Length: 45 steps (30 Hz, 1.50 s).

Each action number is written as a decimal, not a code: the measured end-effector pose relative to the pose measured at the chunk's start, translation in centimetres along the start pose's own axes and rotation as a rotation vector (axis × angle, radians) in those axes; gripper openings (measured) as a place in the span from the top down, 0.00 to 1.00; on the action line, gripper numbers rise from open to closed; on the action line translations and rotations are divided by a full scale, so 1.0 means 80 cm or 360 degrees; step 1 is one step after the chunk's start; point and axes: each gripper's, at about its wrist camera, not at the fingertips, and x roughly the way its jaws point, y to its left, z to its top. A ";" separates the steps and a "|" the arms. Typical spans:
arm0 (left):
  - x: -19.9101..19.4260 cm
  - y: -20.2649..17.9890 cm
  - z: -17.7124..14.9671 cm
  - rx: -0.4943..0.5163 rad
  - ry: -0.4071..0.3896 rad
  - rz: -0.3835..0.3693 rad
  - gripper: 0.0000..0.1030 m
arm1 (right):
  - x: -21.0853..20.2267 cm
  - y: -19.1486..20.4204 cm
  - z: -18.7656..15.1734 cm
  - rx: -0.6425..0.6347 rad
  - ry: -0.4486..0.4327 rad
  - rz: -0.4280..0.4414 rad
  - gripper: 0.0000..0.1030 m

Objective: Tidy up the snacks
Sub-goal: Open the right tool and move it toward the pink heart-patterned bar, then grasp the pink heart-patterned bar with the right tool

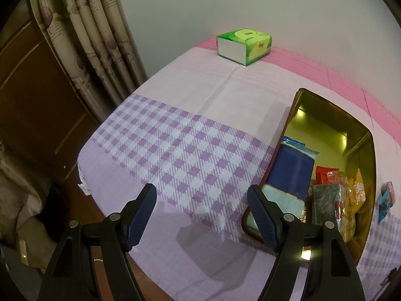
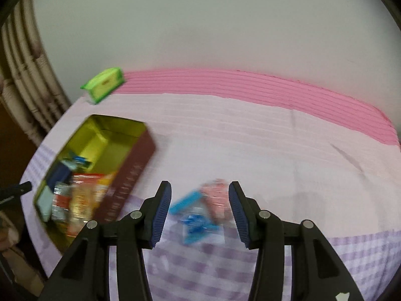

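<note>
A dark red tin box [image 2: 130,175] with a gold inside [image 1: 325,135] lies on the table and holds several snack packets, among them a navy pack [image 1: 290,173] and a red-and-yellow packet [image 2: 85,198]. My left gripper [image 1: 201,215] is open and empty, just left of the tin's near corner. My right gripper [image 2: 200,213] is open above the cloth, with a blue-and-pink snack packet [image 2: 200,210] lying on the table between its fingers. That packet also shows in the left wrist view [image 1: 387,198], right of the tin. The right wrist view is blurred.
A green tissue pack [image 1: 244,46] sits at the far edge of the table by the wall, also in the right wrist view [image 2: 105,84]. The pink and purple checked cloth [image 1: 188,115] covers the table. Curtains [image 1: 82,37] hang at the left, past the table edge.
</note>
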 end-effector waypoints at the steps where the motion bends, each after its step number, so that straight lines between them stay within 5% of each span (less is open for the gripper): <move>1: 0.000 0.000 0.000 0.0005 -0.0001 0.0003 0.27 | 0.001 -0.012 -0.001 0.0015 0.0011 -0.0014 0.56; 9: 0.000 -0.007 -0.001 0.0039 -0.0002 0.0024 0.27 | 0.020 -0.042 -0.017 -0.0091 0.0086 -0.0058 0.56; 26: -0.014 -0.025 -0.003 0.0106 -0.0078 -0.0014 0.27 | 0.075 -0.019 -0.023 -0.0254 0.0163 0.0069 0.56; 28: -0.019 -0.033 -0.003 0.0128 -0.0080 -0.0012 0.27 | 0.077 -0.019 -0.023 -0.0247 0.0151 0.0083 0.66; 34: -0.043 -0.072 -0.006 0.0194 -0.0080 -0.0123 0.27 | 0.070 -0.029 -0.033 -0.0227 0.0108 0.0078 0.73; 45: -0.070 -0.212 -0.018 0.0458 0.0016 -0.0454 0.27 | 0.051 -0.106 -0.050 0.0086 0.0026 -0.0231 0.73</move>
